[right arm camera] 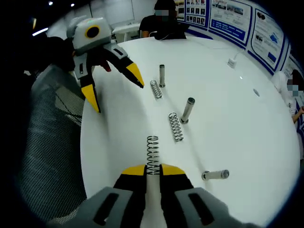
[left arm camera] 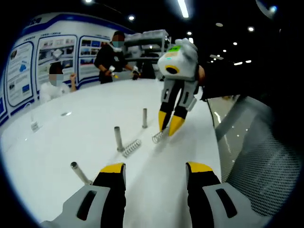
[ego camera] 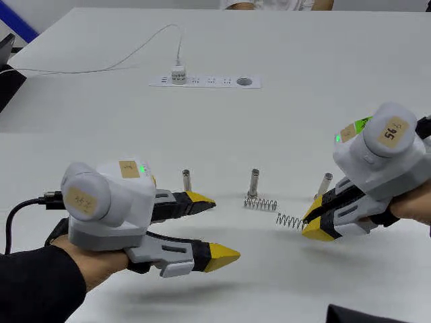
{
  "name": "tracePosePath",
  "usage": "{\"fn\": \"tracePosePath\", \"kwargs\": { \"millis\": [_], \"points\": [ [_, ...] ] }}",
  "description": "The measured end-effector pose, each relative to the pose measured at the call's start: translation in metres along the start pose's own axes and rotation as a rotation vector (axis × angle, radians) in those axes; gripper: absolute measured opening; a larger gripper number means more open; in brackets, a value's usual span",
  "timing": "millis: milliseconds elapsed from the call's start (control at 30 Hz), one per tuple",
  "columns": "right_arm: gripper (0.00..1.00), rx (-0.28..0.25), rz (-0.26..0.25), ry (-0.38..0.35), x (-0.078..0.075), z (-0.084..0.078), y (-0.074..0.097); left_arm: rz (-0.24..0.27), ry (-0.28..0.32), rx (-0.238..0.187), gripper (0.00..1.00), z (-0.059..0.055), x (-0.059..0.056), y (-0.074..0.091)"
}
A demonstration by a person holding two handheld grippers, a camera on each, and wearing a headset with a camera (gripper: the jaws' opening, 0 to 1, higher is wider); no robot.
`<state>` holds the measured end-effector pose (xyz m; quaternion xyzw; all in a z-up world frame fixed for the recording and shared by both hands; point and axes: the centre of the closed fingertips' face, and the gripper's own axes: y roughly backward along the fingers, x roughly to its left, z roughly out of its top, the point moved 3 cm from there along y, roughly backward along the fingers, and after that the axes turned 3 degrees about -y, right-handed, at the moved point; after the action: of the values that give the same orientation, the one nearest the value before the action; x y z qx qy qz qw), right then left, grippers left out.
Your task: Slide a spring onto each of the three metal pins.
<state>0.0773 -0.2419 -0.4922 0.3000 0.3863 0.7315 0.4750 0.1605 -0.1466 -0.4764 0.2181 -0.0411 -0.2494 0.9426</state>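
Three short metal pins stand in a row on the white table: left pin [ego camera: 186, 180], middle pin [ego camera: 254, 182], right pin [ego camera: 325, 184]. My right gripper [ego camera: 312, 227] [right arm camera: 153, 170] is shut on one end of a spring [ego camera: 289, 220] [right arm camera: 152, 151], low over the table in front of the right pin. A second spring [ego camera: 260, 202] [right arm camera: 175, 126] lies at the foot of the middle pin [right arm camera: 187, 109]. A third spring [right arm camera: 156, 89] lies beside the far pin [right arm camera: 162, 75]. My left gripper [ego camera: 219, 227] [left arm camera: 156, 168] is open and holds nothing, close in front of the left pin.
A white power strip [ego camera: 205, 81] with a plugged-in charger [ego camera: 178, 74] and a trailing cable lies further back on the table. People stand at the table's far side [left arm camera: 111, 59]. The table's edge [left arm camera: 216, 137] runs to the right in the left gripper view.
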Motion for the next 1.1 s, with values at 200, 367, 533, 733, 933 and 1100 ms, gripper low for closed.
{"fn": "tracePosePath", "kwargs": {
  "millis": [200,367,533,733,933,1100],
  "points": [
    [0.12,-0.006,0.017,0.04,0.007,0.011,-0.001,-0.027,-0.006,0.001,0.47,0.004,-0.002,-0.008],
    [0.12,-0.011,0.03,0.077,0.015,0.02,-0.002,-0.042,-0.02,0.001,0.45,0.008,-0.004,-0.014],
    [0.12,-0.009,0.036,0.11,0.021,0.027,-0.003,-0.057,-0.034,-0.007,0.42,0.011,-0.008,-0.021],
    [0.12,-0.006,0.048,0.15,0.027,0.033,-0.003,-0.071,-0.056,-0.002,0.36,0.01,-0.014,-0.025],
    [0.12,0.008,0.065,0.193,0.035,0.036,-0.005,-0.082,-0.088,0.001,0.27,0.009,-0.019,-0.027],
    [0.12,0.017,0.071,0.222,0.039,0.037,-0.005,-0.091,-0.115,0.006,0.21,0.008,-0.022,-0.028]
  ]
}}
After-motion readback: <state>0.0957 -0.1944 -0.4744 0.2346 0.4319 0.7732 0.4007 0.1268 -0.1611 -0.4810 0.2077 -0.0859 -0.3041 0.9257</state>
